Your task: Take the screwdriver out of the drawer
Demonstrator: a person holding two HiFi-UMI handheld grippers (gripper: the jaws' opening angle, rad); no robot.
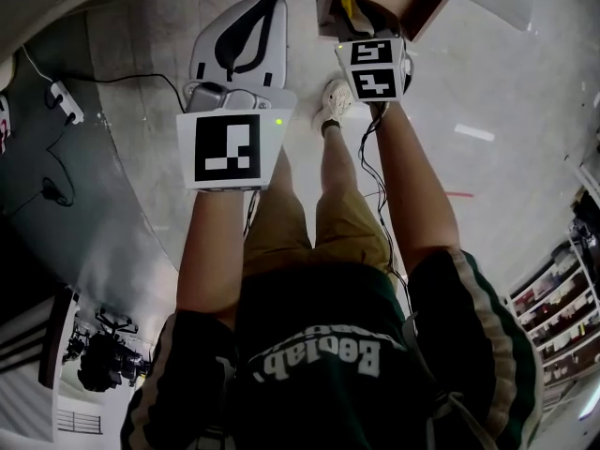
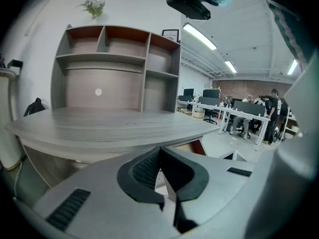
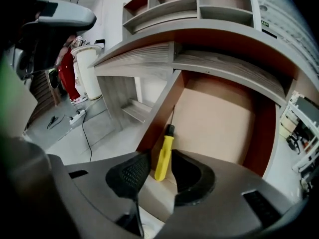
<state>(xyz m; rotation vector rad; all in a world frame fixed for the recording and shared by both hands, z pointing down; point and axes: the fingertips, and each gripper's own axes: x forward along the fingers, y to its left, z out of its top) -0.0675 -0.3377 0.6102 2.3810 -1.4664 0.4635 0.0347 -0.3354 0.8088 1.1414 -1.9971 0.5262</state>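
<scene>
Surface [image 2: 114, 126]: grey wood-grain laminate with a curved front edge. The shelf unit [image 2: 117, 59] on it is the same grey, with red-brown lining in its cubbies.

Drawer [image 3: 219, 118] under the surface is pulled open. It is a rectangular box with a flat tan bottom and red-brown side walls.

Left tongs [image 2: 160, 171]: light grey shells with black ribbed pads. The tips are clenched together with nothing between them, clear of the drawer and aimed across the surface top.

Right tongs [image 3: 158, 176]: same build, jaws spread wide, aimed down into the drawer. The pads flank the near end of the handle without touching it.

Screwdriver [image 3: 164, 156]: yellow plastic handle, black collar, thin dark shaft. It lies on the drawer bottom tight along the left wall.
</scene>
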